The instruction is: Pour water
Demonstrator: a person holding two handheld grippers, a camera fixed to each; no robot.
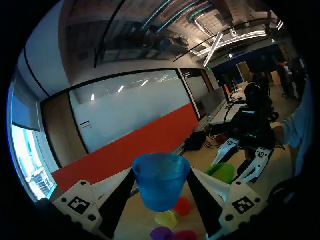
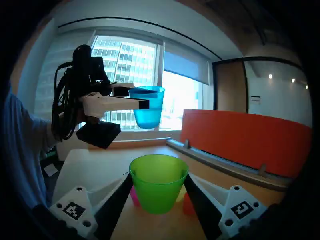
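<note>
Left gripper: nearest the lens, its two fingers are closed to cup width and press on opposite sides of the blue cup.
Blue cup: in the left gripper view it is low in the centre of the frame and clear of the desk. In the right gripper view it sits upper left of centre, upright and level.
Right gripper: at the bottom centre of its own view, clamped from both sides on the green cup, which stands mouth up.
Blue to green: the blue cup is higher than the green one in the right gripper view and well apart from it, not above its mouth. In the left gripper view the green cup is right of centre.
Water: I cannot tell the level in either cup.
Handling: both look like thin, smooth plastic, so probably light, a little springy in the wall and easy to dent. The taper could let one slide downward in a loose grip.
Where to hold: mid-wall, just under the rim, as both are held; firm, not crushing.
Desk clutter: small red, yellow and purple cups sit under the blue cup.
</note>
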